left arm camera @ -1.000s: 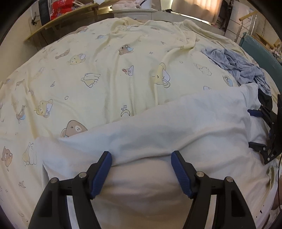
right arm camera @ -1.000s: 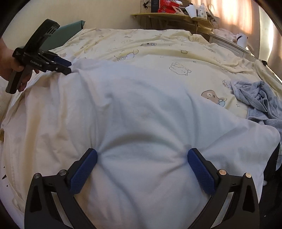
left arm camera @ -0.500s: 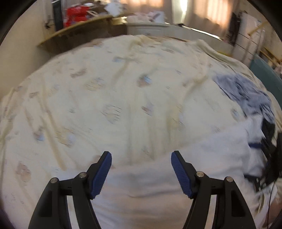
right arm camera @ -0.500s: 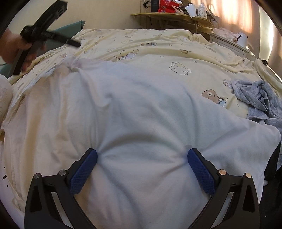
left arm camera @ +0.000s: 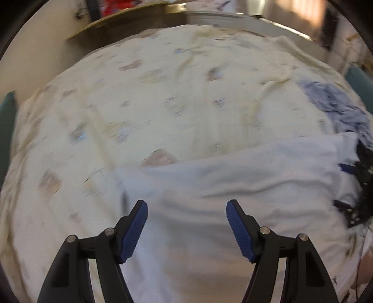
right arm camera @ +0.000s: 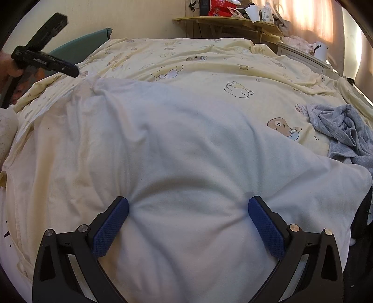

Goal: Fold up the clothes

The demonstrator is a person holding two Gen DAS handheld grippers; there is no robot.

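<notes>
Two grippers work one white garment [right arm camera: 177, 149], which lies spread across the near part of a bed covered by a yellow cartoon-print sheet [right arm camera: 233, 70]. The right gripper [right arm camera: 188, 216] has its jaws spread wide and its blue fingertips [right arm camera: 112, 221] press down into the cloth, which puckers around each tip. Nothing is pinched between them; in my judgement this is a pin, holding the near edge flat so the fabric cannot slide while the other end is handled.

The left gripper [left arm camera: 187, 223] is also released, jaws apart with nothing between the pads. In the right wrist view it hangs in the air at the far left, clear of the garment's bunched far-left corner [right arm camera: 98, 86], held in a person's hand [right arm camera: 11, 70]. That corner sits in a small peak, so the cloth probably wants smoothing or regrasping there before a fold.

A crumpled blue-grey garment [right arm camera: 345, 130] waits at the right, just beside the white one, likely kept aside for its own turn. A cluttered wooden shelf [right arm camera: 228, 22] stands beyond the far end of the bed. The left wrist view is blurred, so fine detail there cannot be read.
</notes>
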